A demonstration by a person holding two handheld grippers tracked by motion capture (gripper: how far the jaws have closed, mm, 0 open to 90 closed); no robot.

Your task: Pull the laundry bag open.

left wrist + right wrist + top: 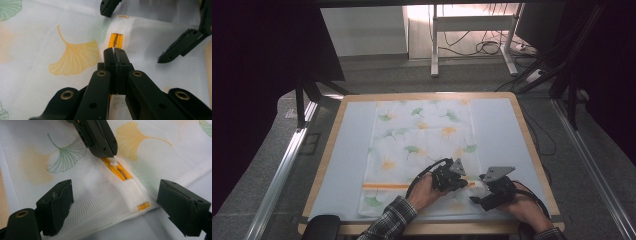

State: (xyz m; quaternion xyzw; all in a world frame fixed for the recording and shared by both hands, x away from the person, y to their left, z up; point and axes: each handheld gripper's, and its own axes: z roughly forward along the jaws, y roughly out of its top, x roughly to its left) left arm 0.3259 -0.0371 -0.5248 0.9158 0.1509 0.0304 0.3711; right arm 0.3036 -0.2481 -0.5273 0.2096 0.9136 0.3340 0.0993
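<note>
A: Where does the mesh bag (pixel 419 150) lie?
B: Flat on the table (pixel 502 125), zipper (pixel 117 170) near its front edge.
A: And the tools?
B: The left gripper (pixel 114 53) pinches the white zipper pull (pixel 113 162). The right gripper (pixel 113 202) stands wide, straddling the bag's corner.

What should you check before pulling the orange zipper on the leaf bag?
1. Left gripper shut on the white zipper pull: ok.
2. Right gripper pressing the bag's corner down: not ok, its jaws stand apart on either side of the zipper end.
3. Mesh bag lying flat on the table: ok.
4. Orange zipper track free of folds along its length: cannot tell, the hands cover part of it.
5. Zipper shut at this end: not ok, the teeth gape slightly.
</note>
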